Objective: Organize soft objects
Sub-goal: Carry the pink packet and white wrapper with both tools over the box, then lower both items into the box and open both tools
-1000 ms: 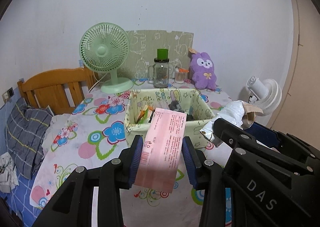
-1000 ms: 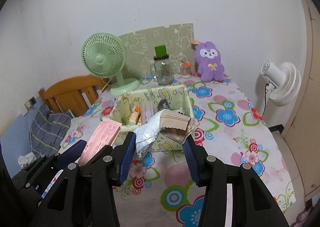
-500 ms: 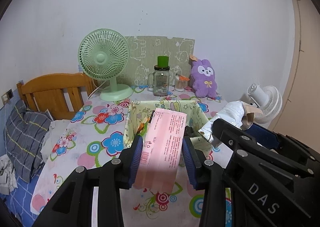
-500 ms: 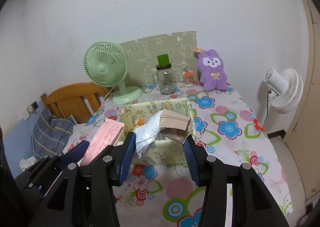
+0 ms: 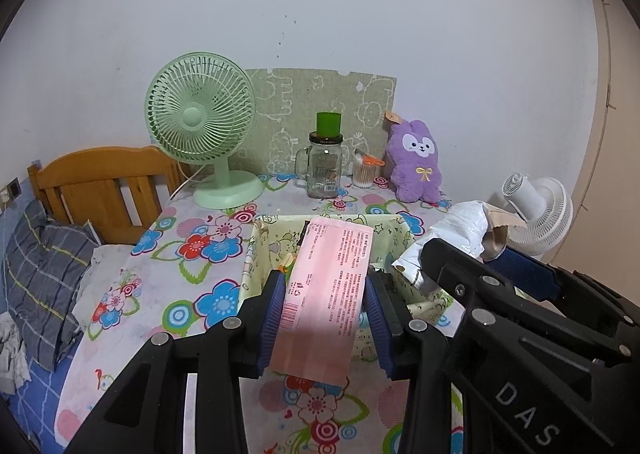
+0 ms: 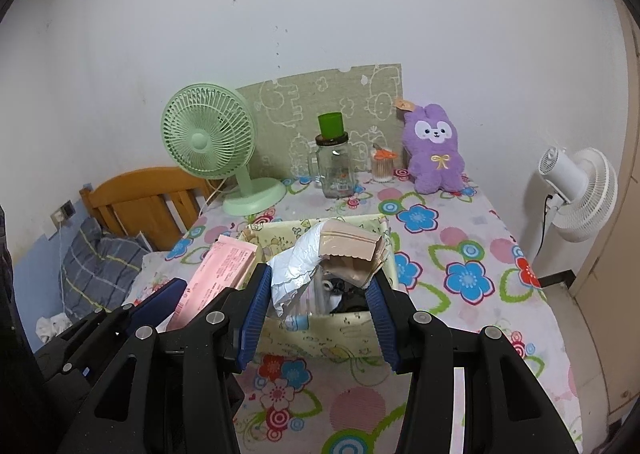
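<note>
Two hand-held grippers point forward and downward, side by side and close together. The left gripper (image 5: 326, 308) has its blue pads (image 5: 273, 310) clamped against the sides of a flat pink packet (image 5: 328, 294). The right gripper (image 6: 318, 308), just beside it, pinches a crumpled white-and-beige bag (image 6: 320, 258) between its partly closed fingers (image 6: 254, 308).
</note>
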`<state>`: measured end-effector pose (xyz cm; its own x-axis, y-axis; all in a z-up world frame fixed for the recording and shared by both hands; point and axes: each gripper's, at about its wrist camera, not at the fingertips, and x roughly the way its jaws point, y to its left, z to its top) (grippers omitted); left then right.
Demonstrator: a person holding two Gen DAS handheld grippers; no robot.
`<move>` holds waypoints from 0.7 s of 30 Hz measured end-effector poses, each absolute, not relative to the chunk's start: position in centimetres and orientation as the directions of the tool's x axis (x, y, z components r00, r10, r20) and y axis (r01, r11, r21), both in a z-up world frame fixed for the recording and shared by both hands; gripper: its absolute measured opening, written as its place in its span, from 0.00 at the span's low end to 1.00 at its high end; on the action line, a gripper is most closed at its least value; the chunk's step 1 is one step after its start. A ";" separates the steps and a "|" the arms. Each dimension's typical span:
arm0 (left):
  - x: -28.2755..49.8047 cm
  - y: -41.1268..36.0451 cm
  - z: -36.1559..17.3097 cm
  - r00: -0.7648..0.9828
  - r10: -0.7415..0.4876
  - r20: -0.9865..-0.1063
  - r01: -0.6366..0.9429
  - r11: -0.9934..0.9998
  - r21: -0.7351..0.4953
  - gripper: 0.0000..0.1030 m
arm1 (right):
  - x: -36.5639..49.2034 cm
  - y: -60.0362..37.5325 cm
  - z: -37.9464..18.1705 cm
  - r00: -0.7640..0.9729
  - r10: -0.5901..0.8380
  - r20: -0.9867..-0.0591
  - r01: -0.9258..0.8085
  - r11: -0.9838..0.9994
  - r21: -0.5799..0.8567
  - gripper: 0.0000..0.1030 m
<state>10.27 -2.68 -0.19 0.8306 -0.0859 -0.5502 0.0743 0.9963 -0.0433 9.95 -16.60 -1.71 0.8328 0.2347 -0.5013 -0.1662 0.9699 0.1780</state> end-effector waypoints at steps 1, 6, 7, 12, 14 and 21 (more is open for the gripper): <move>10.6 -2.7 -0.3 0.829 -0.087 -0.552 0.074 0.996 -0.046 0.40 | 10.2 -16.6 -1.7 0.832 0.234 -0.502 -0.165 0.970 0.178 0.50; 12.2 -2.7 -0.7 0.826 -0.094 -0.556 0.077 0.996 -0.055 0.40 | 11.9 -16.4 -2.0 0.830 0.229 -0.508 -0.165 0.972 0.168 0.50; 12.6 -2.7 -0.8 0.824 -0.096 -0.558 0.077 0.995 -0.057 0.40 | 12.3 -16.4 -2.1 0.830 0.224 -0.511 -0.162 0.973 0.163 0.50; 14.1 -2.8 -1.1 0.822 -0.095 -0.562 0.078 0.995 -0.054 0.40 | 13.9 -16.4 -2.4 0.829 0.222 -0.513 -0.154 0.973 0.171 0.50; 14.7 -2.8 -1.3 0.820 -0.099 -0.564 0.080 0.995 -0.058 0.40 | 14.7 -16.4 -2.6 0.828 0.223 -0.515 -0.154 0.973 0.174 0.50; 17.0 -2.6 -2.3 0.806 -0.108 -0.581 0.072 0.994 -0.085 0.40 | 17.2 -16.3 -3.5 0.816 0.235 -0.527 -0.159 0.970 0.185 0.50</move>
<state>16.95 -2.61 -2.35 0.8064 -0.1083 -0.5814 0.0722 0.9938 -0.0849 17.20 -16.30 -3.51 0.8165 0.2348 -0.5275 -0.1591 0.9697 0.1853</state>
